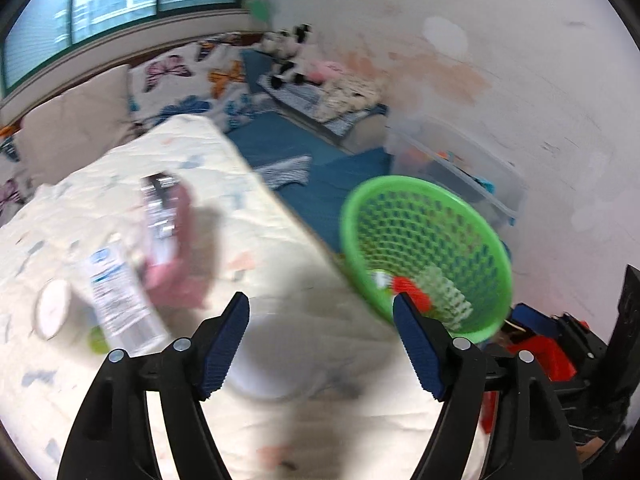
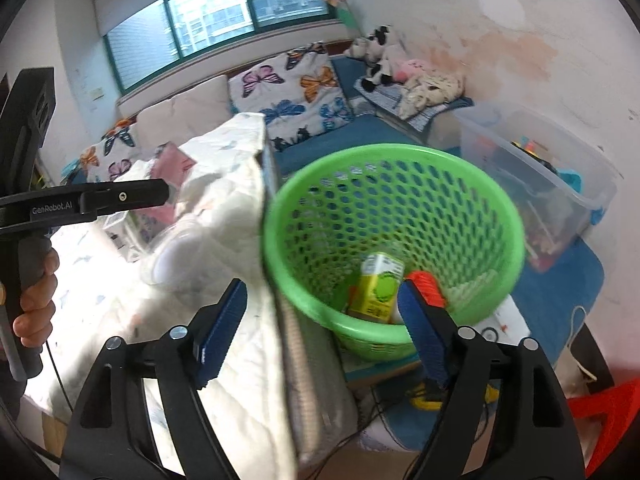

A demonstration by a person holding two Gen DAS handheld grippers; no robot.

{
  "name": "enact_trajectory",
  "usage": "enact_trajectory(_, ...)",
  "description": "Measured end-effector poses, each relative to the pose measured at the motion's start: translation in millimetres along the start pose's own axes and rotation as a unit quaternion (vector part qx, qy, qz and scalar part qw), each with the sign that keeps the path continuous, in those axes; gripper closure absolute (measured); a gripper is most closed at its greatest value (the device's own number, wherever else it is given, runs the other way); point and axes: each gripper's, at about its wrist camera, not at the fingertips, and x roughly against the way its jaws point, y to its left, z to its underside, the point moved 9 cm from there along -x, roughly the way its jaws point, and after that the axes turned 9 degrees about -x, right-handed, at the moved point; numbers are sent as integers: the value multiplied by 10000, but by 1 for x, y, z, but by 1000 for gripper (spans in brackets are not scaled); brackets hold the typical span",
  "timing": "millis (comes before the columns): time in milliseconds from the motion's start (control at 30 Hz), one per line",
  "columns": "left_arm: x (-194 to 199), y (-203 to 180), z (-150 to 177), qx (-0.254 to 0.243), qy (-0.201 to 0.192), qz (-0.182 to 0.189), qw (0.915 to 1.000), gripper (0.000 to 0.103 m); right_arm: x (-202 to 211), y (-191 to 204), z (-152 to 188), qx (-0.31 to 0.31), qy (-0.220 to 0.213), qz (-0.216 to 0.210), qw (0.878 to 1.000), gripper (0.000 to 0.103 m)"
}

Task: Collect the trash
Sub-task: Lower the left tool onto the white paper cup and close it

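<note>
Bed [image 1: 280, 360] under left gripper [image 1: 320, 344], fingers spread, empty. Green basket [image 2: 394, 248] just beyond right gripper [image 2: 322, 332], fingers spread, empty. White packet [image 1: 120, 300] and pink wrapper [image 1: 172, 240] left of left fingers: swing left, straddle packet squarely, close firmly.

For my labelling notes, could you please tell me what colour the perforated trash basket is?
The trash basket is bright green; the right wrist view shows it best.
</note>
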Motion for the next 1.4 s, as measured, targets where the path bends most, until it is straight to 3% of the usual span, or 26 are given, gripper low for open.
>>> enact_trajectory(267,26,68,22,563,-138,-604,9965,31,-9,35,0,227,87,-262,9994,23)
enact_trajectory(567,42,144,47,966,-141,-1343,9861,31,-22,69,-2,432,199,-534,9974,21)
enact_trajectory(667,36,159,54,1074,-51,-1430,9839,24,-29,82,-1,528,268,-593,9965,20)
enact_trajectory(967,13,186,57,1169,39,-1402,9832,25,-45,107,4,727,413,-687,9941,20)
enact_trajectory(1233,-1,188,57,1200,-10,-1114,9865,43,-61,123,8,900,560,-764,9914,20)
enact_trajectory(1400,3,188,56,1109,-113,-1099,9877,44,-73,132,13,992,665,-825,9894,18)
